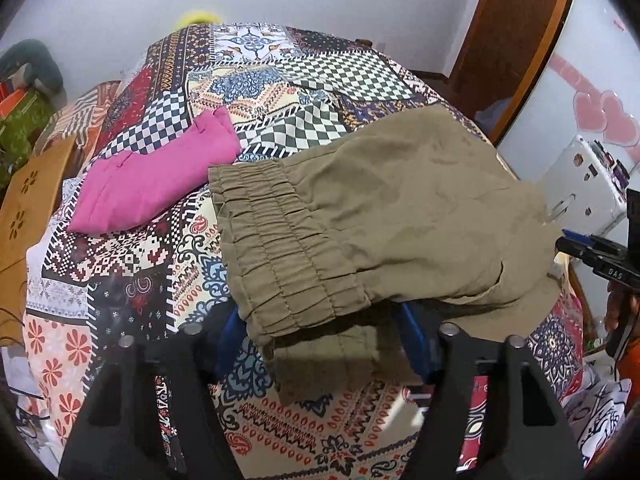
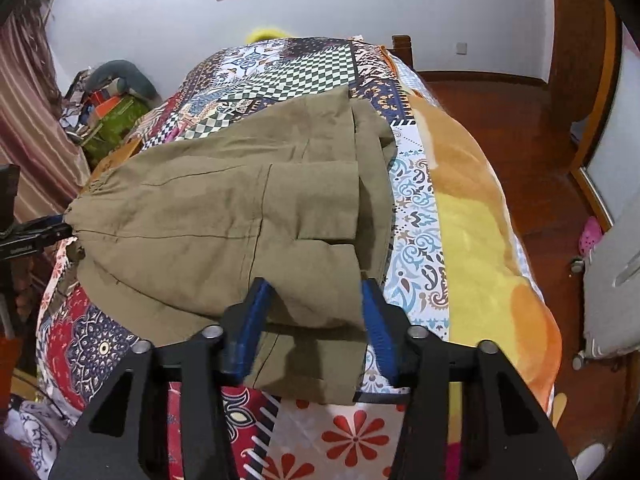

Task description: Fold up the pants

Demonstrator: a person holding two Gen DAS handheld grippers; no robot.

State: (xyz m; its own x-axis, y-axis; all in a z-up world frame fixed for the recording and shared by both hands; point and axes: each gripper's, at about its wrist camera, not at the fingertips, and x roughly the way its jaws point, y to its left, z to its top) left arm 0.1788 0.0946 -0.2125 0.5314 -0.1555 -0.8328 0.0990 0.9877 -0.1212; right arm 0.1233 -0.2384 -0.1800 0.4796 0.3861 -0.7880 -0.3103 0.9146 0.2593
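Both jaws stand apart, fabric lying between them unpinched. Patchwork bedspread [image 1: 132, 264] carries everything: olive pants [image 1: 400, 216], folded, sit near its front edge, elastic waistband toward the left gripper [image 1: 320, 344], leg ends toward the right gripper [image 2: 316, 320]. Behind the pants, farther up the bedspread, lies a folded pink garment [image 1: 156, 176]. No containers are clearly visible.

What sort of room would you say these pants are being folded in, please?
Most likely a home bedroom. The olive pants lie on a bed under a patchwork bedspread, a wooden bedpost stands at its far corner, and a wood floor runs alongside.
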